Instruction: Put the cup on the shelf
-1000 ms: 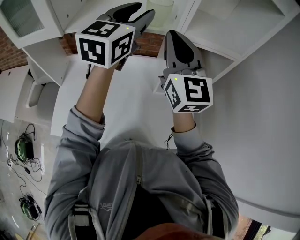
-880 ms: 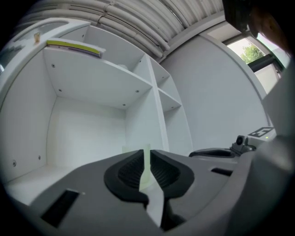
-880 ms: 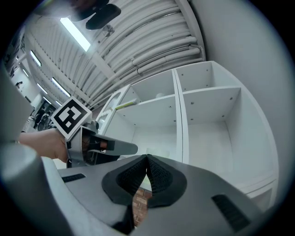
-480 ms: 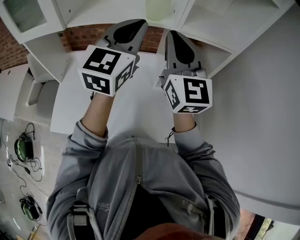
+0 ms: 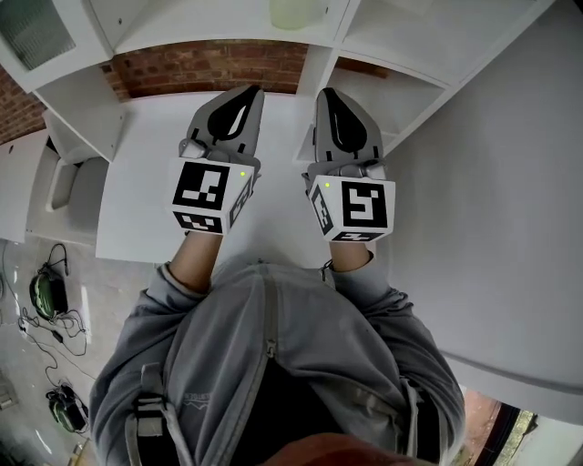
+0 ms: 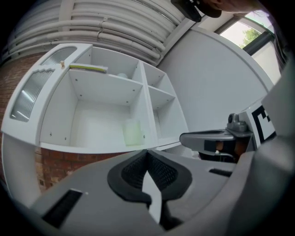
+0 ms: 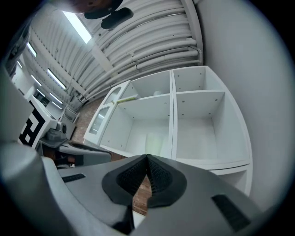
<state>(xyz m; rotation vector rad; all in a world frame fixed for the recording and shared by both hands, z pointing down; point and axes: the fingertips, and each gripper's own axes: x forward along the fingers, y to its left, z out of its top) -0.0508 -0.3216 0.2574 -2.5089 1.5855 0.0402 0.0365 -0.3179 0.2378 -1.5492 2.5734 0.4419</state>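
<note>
A pale green translucent cup stands in the lower left compartment of the white shelf unit. It also shows in the left gripper view, cup, and in the right gripper view, cup. My left gripper and right gripper hover side by side over the white table, well short of the shelf. In its own view, the left gripper has its pads pressed together with nothing between them. The same holds for the right gripper. Neither touches the cup.
The shelf unit has several open compartments, with a thin yellow-green item on an upper board. A red brick wall runs behind the white table. A grey wall stands at the right. Headsets and cables lie on the floor at the left.
Both grippers have pulled back from the shelf toward the person and sunk lower. The left gripper's jaws, parted a second ago, are now together. The cup has stayed on the shelf.
</note>
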